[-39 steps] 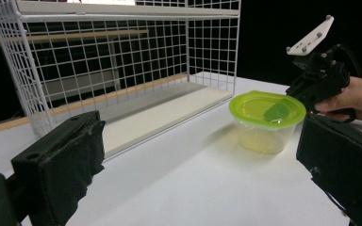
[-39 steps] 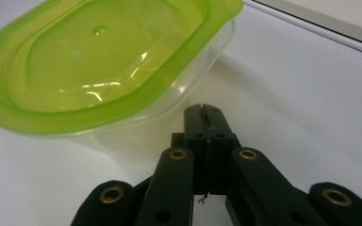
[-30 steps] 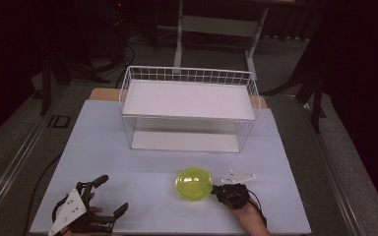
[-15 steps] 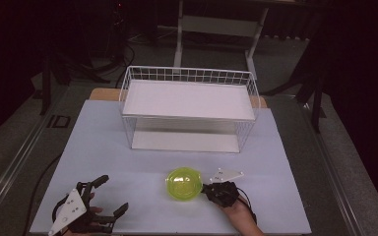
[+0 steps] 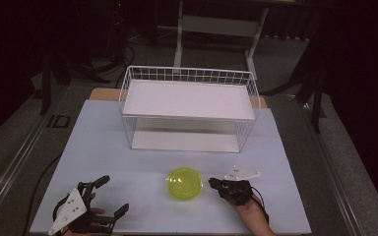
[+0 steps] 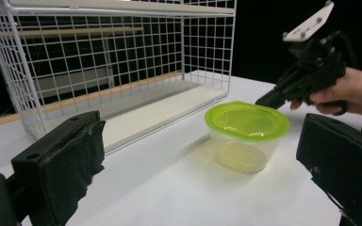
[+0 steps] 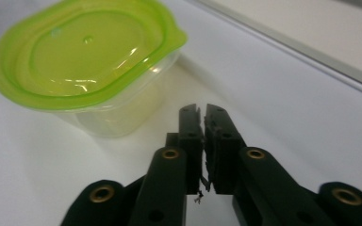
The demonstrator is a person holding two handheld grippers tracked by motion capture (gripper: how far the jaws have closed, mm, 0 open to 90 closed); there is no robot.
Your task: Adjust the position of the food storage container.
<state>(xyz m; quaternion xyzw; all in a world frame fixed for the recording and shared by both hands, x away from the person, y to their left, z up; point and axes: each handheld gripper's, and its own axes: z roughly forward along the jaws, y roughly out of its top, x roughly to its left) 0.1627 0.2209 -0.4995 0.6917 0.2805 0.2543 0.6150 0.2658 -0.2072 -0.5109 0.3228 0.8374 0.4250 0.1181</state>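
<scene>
Container [image 5: 183,183] shifted left, beside right hand-held gripper [image 5: 215,184]

We note a clear tub with green lid [image 5: 183,183], lid on, upright on the white table [image 5: 103,147], near the front edge, before the wire rack [image 5: 187,105].

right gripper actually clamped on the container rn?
No. In the right gripper view the right gripper has its fingers pressed together on nothing, just short of the lidded container.
</scene>
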